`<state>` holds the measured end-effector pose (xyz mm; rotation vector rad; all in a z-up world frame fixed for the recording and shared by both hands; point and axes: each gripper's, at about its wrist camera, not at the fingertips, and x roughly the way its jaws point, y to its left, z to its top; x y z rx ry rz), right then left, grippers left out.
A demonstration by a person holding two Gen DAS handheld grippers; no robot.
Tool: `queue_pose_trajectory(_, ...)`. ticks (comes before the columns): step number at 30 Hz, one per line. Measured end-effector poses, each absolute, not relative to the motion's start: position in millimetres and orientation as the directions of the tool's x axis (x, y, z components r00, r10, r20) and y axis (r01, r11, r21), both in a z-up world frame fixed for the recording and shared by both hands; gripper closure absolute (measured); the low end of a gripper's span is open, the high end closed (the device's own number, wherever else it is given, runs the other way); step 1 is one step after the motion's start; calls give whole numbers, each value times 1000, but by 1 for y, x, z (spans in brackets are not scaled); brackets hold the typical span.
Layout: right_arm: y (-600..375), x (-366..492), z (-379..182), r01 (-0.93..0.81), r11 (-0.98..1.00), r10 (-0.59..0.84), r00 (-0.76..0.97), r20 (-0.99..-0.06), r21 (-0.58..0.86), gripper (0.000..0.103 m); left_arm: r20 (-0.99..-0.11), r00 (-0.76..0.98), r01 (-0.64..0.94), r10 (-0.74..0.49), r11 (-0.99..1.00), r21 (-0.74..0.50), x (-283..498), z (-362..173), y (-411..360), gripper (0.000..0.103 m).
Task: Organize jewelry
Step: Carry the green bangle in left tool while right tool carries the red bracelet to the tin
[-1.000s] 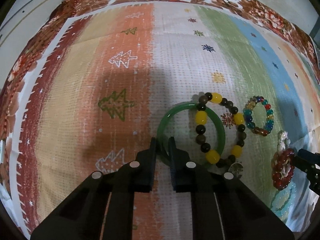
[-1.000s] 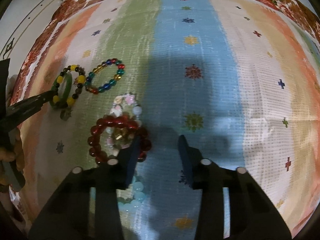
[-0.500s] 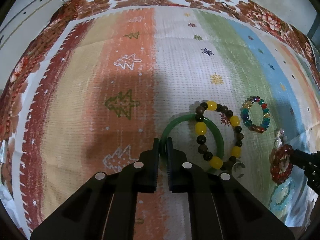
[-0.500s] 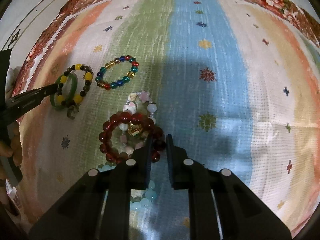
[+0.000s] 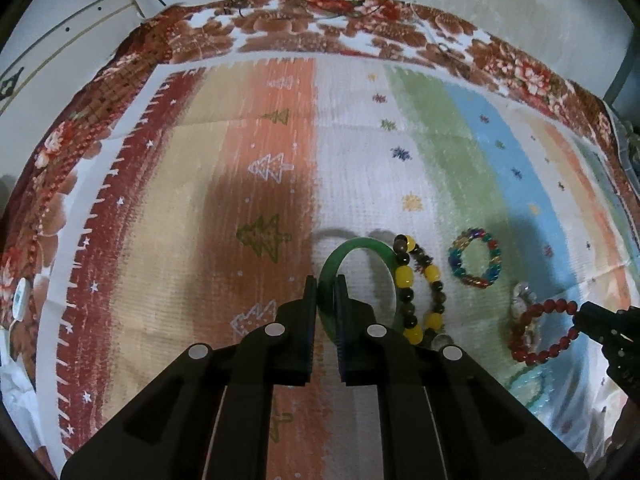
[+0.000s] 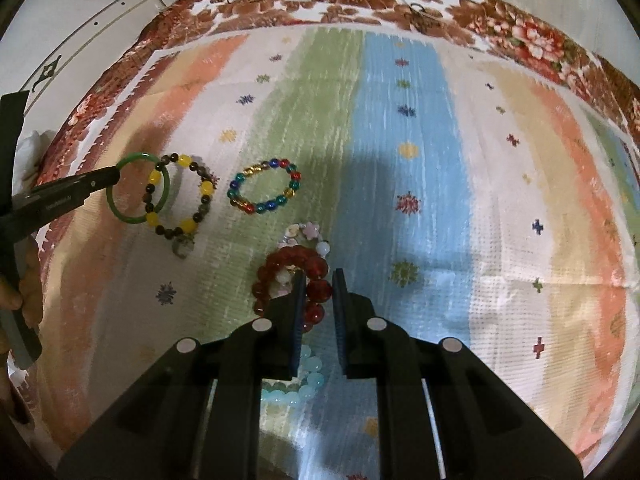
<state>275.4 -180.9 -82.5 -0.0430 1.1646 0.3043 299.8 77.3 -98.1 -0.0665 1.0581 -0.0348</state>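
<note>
My left gripper (image 5: pixel 326 280) is shut on the rim of a green bangle (image 5: pixel 362 245) and holds it tilted up off the cloth; it also shows in the right wrist view (image 6: pixel 138 190). A yellow-and-dark bead bracelet (image 5: pixel 418 286) lies against the bangle. My right gripper (image 6: pixel 318 276) is shut on a dark red bead bracelet (image 6: pixel 292 280), lifted above a pale pink-and-white bracelet (image 6: pixel 308 236). A multicoloured bead bracelet (image 6: pixel 264 191) lies on the green stripe. A light blue bead bracelet (image 6: pixel 298 384) lies under my right gripper.
A striped cloth (image 6: pixel 440 200) with a brown floral border (image 5: pixel 320 24) covers the surface. A white panel (image 5: pixel 60 52) stands beyond the far left edge. The person's hand (image 6: pixel 24 296) holds the left gripper handle.
Both grippers have lifted. The green bangle rose tilted off the cloth in the left gripper. The right gripper shut on the red bracelet and raised it.
</note>
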Motion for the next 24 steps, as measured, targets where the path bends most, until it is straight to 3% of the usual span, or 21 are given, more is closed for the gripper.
queue_pose_trajectory(24, -190, 221, -20, -250, 961, 225, 454, -862, 119, 88, -821, 560, 82, -112, 993, -80, 229, -42, 43, 95)
